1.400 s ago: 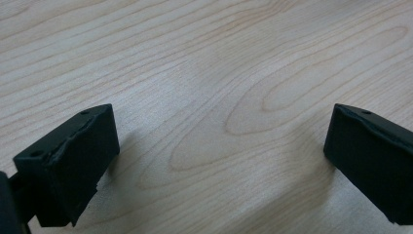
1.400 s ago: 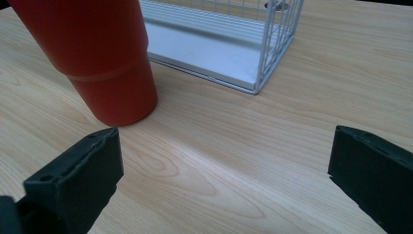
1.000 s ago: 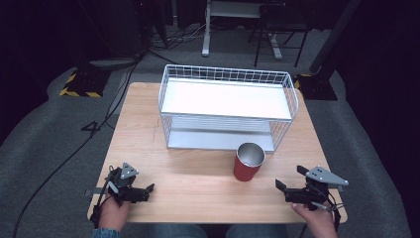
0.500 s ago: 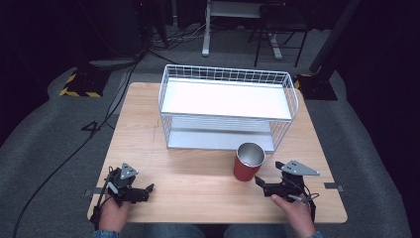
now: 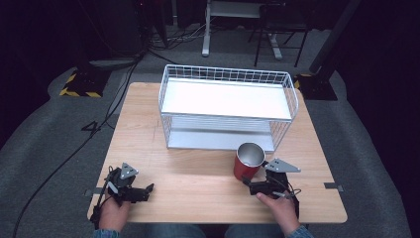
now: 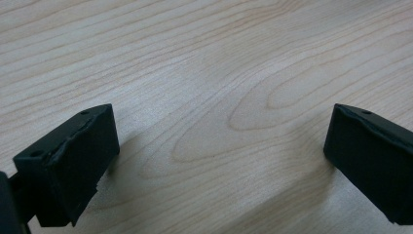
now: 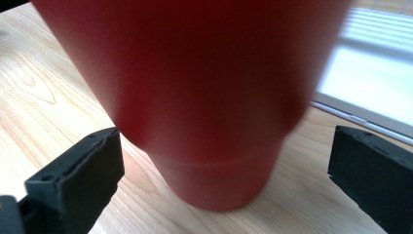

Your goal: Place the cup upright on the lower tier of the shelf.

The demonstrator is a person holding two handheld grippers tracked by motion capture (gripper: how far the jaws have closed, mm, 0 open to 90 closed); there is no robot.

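The red cup (image 5: 248,161) stood upright on the wooden table (image 5: 198,168), just in front of the white wire rack (image 5: 228,106), nr the rack's right front corner. Cup interior was metallic; ext. red. The right tool (image 5: 247,184) sat low at the cup's near side, jaws spread wide w/ the cup base (image 7: 214,180) between them but not touching either jaw; nothing gripped. The person's right hand (image 5: 281,210) held it from the table's near edge. The left tool (image 5: 148,188) rested at the near-left part of the table, well apart from the cup, jaws also wide open over bare wood (image 6: 214,97), holding nothing. Left hand (image 5: 113,214) was behind it.
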